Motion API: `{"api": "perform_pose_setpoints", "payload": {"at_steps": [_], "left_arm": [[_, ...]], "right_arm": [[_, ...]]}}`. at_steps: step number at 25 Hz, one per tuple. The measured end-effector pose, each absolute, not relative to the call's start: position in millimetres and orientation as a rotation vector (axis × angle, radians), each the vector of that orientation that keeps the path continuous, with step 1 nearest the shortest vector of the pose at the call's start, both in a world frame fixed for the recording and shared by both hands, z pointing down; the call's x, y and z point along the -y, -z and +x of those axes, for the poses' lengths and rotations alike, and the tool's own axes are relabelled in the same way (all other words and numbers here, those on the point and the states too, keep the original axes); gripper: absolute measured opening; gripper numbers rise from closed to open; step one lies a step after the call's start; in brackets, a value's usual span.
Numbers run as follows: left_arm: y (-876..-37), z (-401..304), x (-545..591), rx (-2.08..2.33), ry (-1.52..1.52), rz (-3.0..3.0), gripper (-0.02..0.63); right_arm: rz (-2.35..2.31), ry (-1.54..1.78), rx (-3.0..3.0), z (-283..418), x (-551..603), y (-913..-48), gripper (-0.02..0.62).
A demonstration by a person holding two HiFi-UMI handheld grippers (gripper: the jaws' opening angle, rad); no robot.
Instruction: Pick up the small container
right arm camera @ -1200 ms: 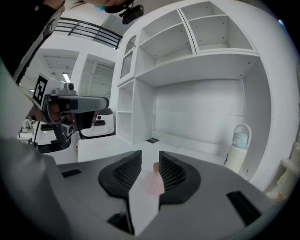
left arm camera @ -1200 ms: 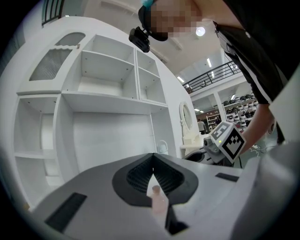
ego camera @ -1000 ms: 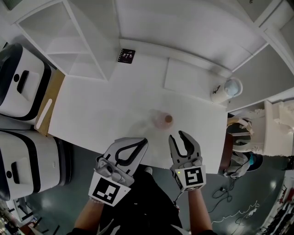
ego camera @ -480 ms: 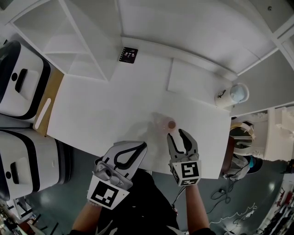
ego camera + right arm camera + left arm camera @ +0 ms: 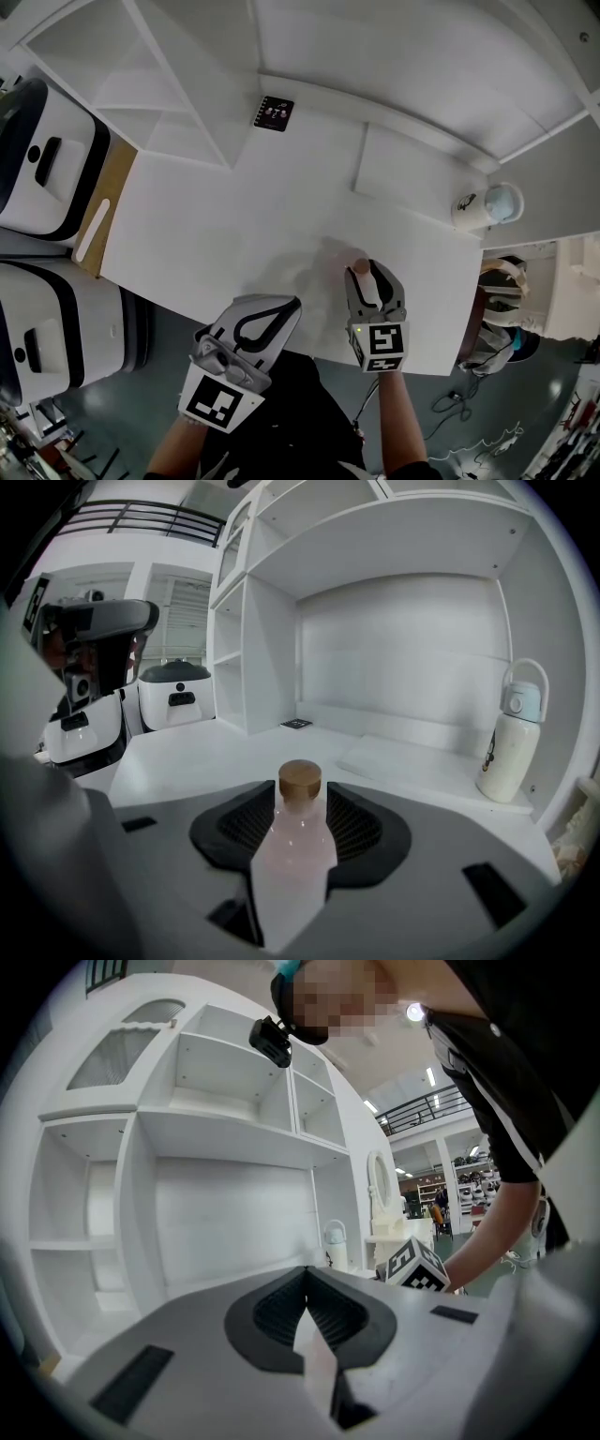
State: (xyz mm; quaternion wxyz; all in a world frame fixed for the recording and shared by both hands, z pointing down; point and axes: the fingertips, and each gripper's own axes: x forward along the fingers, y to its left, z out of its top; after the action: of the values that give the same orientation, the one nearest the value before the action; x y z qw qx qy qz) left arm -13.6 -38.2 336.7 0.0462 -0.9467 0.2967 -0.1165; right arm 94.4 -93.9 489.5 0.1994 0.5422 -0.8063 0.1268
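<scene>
The small container is a pale pink translucent bottle with a brown cap. It stands upright on the white table, near the front edge. My right gripper is open and reaches round it, with the bottle between the two jaws and its cap poking up between the ribbed pads. I see no pad pressing on the bottle. My left gripper hangs shut and empty just off the table's front edge, to the left of the right one. Its jaws meet with nothing between them.
A white flask with a handle stands at the table's far right, also in the right gripper view. A flat white pad and a small black card lie at the back. White shelving and two white-and-black machines stand at the left.
My right gripper has moved forward over the table edge, so the bottle now stands between its jaws, which have spread wider. The left gripper has stayed where it was, shut.
</scene>
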Motion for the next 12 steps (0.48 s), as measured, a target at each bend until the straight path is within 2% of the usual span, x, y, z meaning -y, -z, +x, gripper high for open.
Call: {"api": "perform_pose_setpoints", "payload": {"at_steps": [12], "left_arm": [[-345.4,-14.5,41.2,-0.894,0.380,-2.897,0.002]], "right_arm": [[1.540,-0.299,2.284,90.2,103.8,-494.5,0.155]]}}
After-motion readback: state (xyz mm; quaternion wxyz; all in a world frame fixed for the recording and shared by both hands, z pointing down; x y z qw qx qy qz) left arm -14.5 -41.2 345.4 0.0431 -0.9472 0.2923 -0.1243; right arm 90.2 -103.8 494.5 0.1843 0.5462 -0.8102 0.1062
